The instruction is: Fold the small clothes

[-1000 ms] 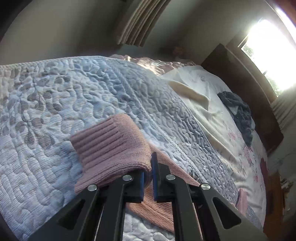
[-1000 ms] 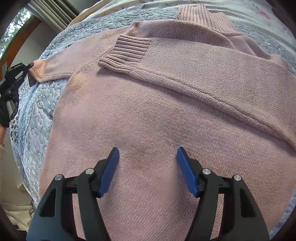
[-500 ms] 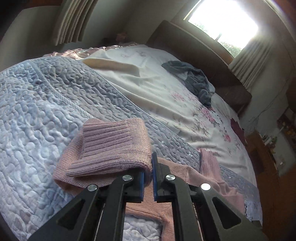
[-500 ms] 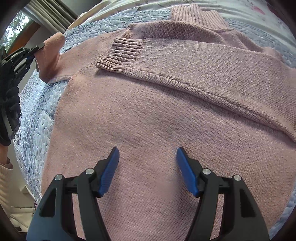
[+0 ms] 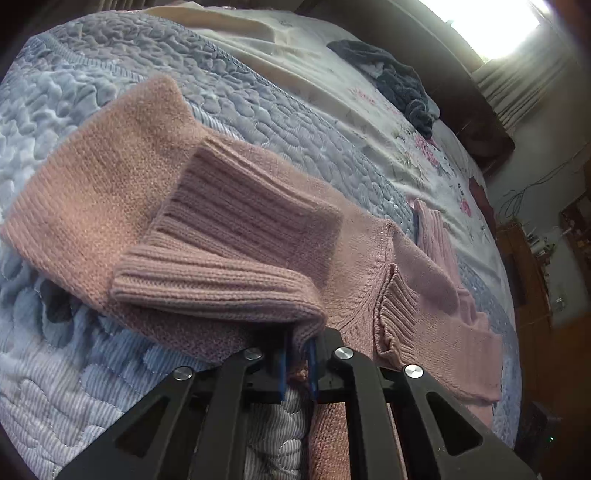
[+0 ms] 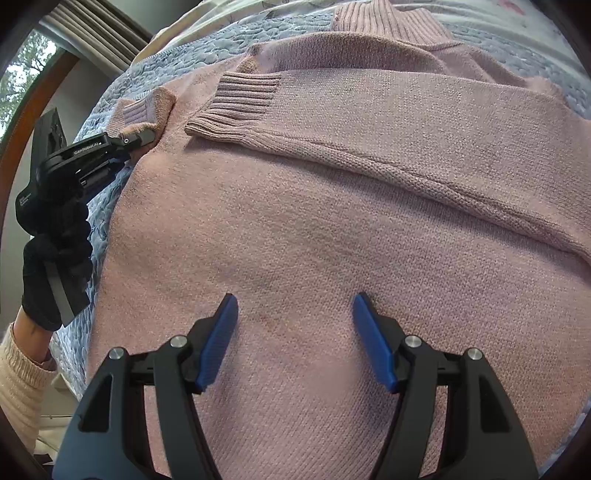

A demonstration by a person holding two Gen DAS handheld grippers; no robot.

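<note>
A pink knit sweater [image 6: 332, 221] lies spread on the quilted bed. One sleeve is folded across its chest, its ribbed cuff [image 6: 240, 96] pointing left. My left gripper [image 5: 297, 347] is shut on the ribbed cuff [image 5: 229, 258] of the other sleeve, which it holds doubled back over the sweater's left shoulder. The same gripper [image 6: 142, 138] shows in the right wrist view at the far left, held by a black-gloved hand [image 6: 48, 266]. My right gripper [image 6: 293, 332] hovers open over the sweater's lower body, nothing between its blue pads [image 6: 218, 347].
The grey-blue quilt [image 5: 74, 92] covers the near part of the bed; a floral sheet [image 5: 369, 103] lies beyond with a dark grey garment [image 5: 399, 81] bunched on it. A dark headboard and bright window are at the back right. The sweater's collar [image 6: 384, 22] points away.
My left gripper has carried the sleeve cuff inward, from out on the quilt to the sweater's shoulder, folding the sleeve back. The right gripper has stayed open in place.
</note>
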